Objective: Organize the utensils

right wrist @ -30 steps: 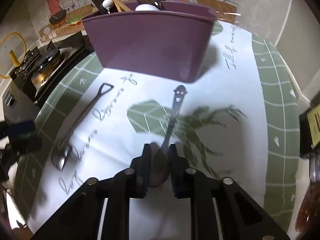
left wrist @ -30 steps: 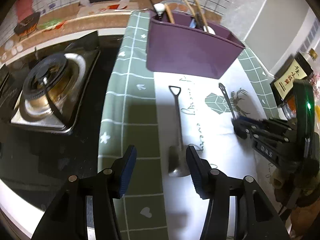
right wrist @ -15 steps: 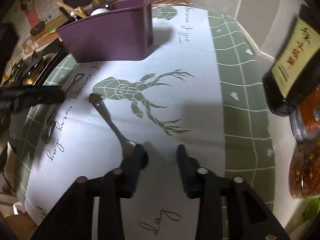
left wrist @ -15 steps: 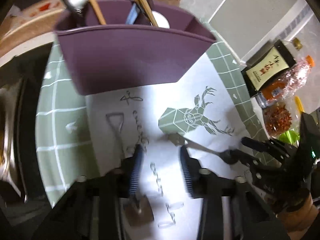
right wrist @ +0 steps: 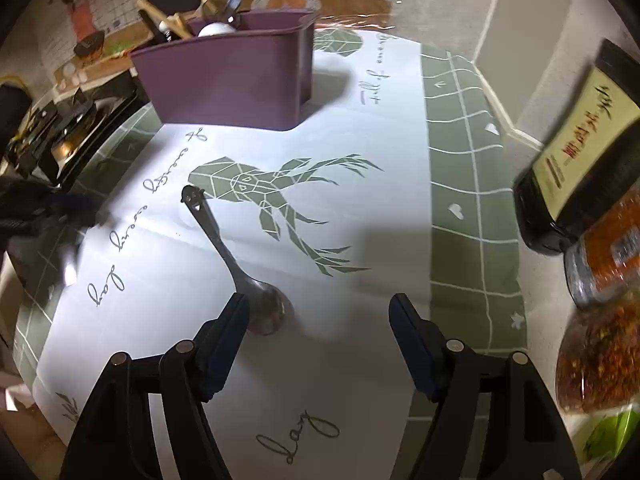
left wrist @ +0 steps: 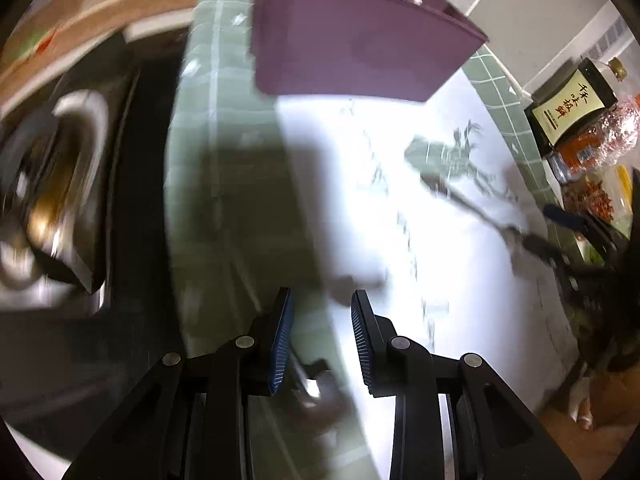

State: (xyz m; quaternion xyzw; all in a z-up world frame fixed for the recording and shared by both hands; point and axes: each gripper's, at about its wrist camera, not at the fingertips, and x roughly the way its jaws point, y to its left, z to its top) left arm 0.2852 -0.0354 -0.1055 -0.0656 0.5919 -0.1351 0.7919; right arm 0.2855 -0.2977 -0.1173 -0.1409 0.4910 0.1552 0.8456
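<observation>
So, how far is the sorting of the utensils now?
Done: several utensils already stand in the purple plastic holder. In hand: nothing for certain. The right tongs are opening, and the dark metal spoon with a face on its handle lies on the white deer-print cloth. The left tongs are narrow over a blurred metal utensil. Left: both loose pieces.

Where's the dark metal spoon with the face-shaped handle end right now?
Right wrist view: the dark metal spoon lies on the white deer-print mat, bowl beside the opening right gripper's left finger, handle toward the purple utensil caddy.
</observation>
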